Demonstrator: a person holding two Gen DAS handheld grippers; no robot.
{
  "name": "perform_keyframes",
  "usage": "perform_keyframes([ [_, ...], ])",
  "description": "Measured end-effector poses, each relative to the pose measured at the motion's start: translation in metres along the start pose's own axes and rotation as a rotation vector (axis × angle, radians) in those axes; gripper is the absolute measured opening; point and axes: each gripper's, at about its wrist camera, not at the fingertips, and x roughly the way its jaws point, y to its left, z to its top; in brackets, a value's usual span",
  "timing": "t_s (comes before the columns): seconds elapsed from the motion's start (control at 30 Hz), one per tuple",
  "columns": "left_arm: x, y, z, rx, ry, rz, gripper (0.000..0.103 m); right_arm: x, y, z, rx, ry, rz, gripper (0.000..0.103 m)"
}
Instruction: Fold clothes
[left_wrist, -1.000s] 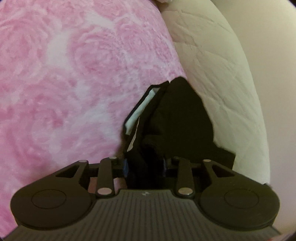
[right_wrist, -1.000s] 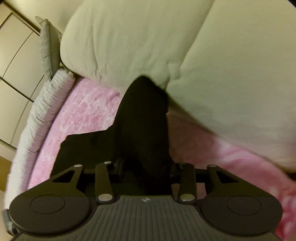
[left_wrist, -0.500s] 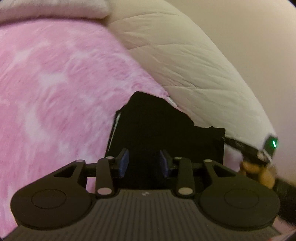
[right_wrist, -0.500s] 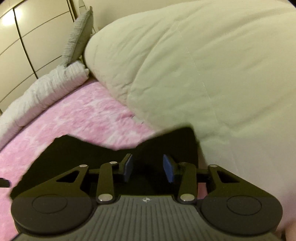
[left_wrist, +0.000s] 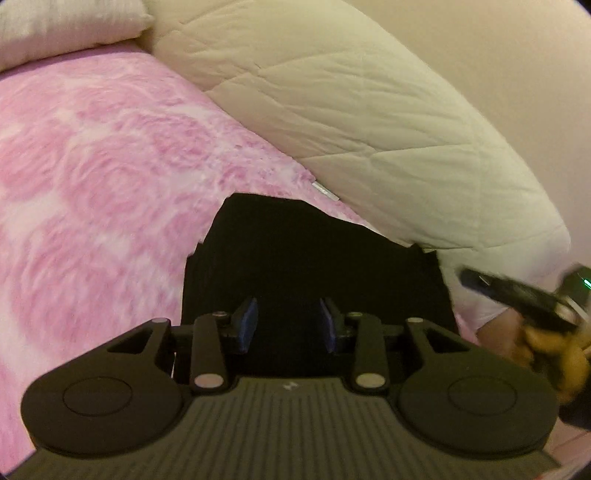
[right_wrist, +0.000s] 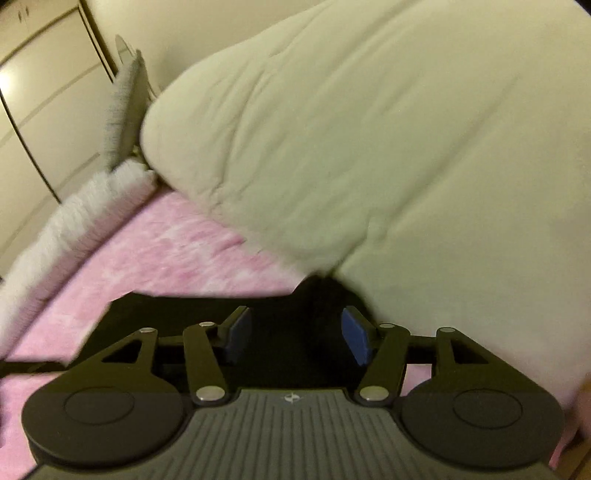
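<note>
Black garment lay flat on the pink bed cover, one edge against the cream quilt, folded into a compact block as far as you could see. Your left claw hung over it with jaws apart and nothing pinched. Your right claw had just been opening — its jaws stood wider, with cloth below them but not gripped. One fold looked done; whether another fold or a tidy-up remained — you couldn't tell, since the near edge was hidden.
</note>
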Motion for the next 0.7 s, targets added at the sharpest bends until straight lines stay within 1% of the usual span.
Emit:
perform_keyframes([
  [0.03, 0.01, 0.004, 0.0, 0.009, 0.022, 0.007, 0.029, -0.011, 0.004, -0.012, -0.004, 0.009, 0.034, 0.058],
  [0.07, 0.02, 0.009, 0.001, 0.019, 0.044, 0.014, 0.019, -0.016, 0.009, -0.022, -0.02, 0.027, 0.06, 0.058],
  [0.1, 0.028, 0.012, -0.003, 0.051, 0.063, 0.033, 0.014, -0.016, 0.011, -0.036, -0.027, 0.06, 0.077, 0.057],
  [0.13, 0.029, 0.018, -0.007, 0.049, 0.066, 0.037, 0.004, -0.017, 0.012, -0.05, -0.035, 0.093, 0.094, 0.056],
  [0.17, 0.03, 0.024, -0.012, 0.036, 0.066, 0.037, 0.004, -0.017, 0.014, -0.063, -0.041, 0.127, 0.11, 0.056],
  [0.2, 0.026, 0.031, -0.013, -0.008, 0.065, 0.022, 0.003, -0.015, 0.01, -0.076, -0.014, 0.157, 0.105, 0.055],
  [0.23, 0.021, 0.034, -0.014, -0.039, 0.067, 0.019, 0.003, -0.021, 0.001, -0.084, 0.035, 0.144, 0.111, 0.05],
  [0.27, 0.012, 0.031, -0.017, -0.023, 0.074, 0.028, 0.003, -0.026, -0.008, -0.092, 0.083, 0.132, 0.117, 0.047],
  [0.33, -0.007, 0.017, -0.025, 0.038, 0.085, 0.053, 0.003, -0.037, -0.009, -0.094, 0.106, 0.141, 0.09, 0.047],
  [0.4, -0.023, -0.005, -0.04, 0.108, 0.085, 0.052, 0.009, -0.047, 0.006, -0.092, 0.059, 0.148, 0.044, 0.05],
  [0.47, -0.033, -0.022, -0.054, 0.186, 0.099, 0.063, 0.011, -0.06, 0.029, -0.09, -0.01, 0.119, 0.072, 0.05],
  [0.57, -0.02, -0.026, -0.074, 0.203, 0.154, 0.088, 0.011, -0.05, 0.066, -0.095, -0.079, 0.121, 0.13, 0.05],
  [0.63, -0.012, -0.025, -0.081, 0.207, 0.152, 0.102, 0.011, -0.032, 0.081, -0.104, -0.102, 0.168, 0.133, 0.05],
  [0.67, -0.01, -0.025, -0.081, 0.198, 0.152, 0.107, 0.011, -0.019, 0.085, -0.112, -0.115, 0.208, 0.109, 0.05],
  [0.7, -0.01, -0.028, -0.08, 0.195, 0.155, 0.114, 0.011, -0.013, 0.087, -0.119, -0.133, 0.218, 0.085, 0.05],
])
